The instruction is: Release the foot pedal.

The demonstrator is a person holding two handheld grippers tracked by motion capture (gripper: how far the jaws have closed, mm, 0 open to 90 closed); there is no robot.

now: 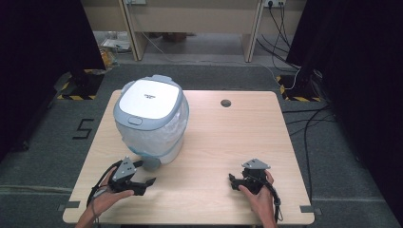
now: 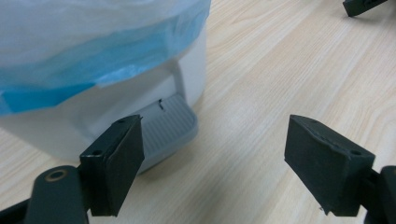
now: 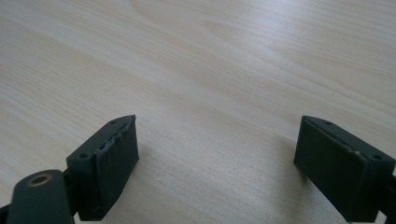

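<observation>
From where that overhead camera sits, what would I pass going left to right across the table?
Left gripper by the near left edge → white pedal bin with a grey lid and a blue-edged bag → small round hole in the table near the far edge → right gripper at the near right.

Left claw (image 1: 145, 184) and right claw (image 1: 232, 181), jaws spread, empty.

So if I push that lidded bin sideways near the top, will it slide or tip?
The bin looks tall for its base, so a high push may tip it. Its plastic shell on smooth wood would probably slide if pushed low. The liner looks loose, likely slippery to grip.
</observation>
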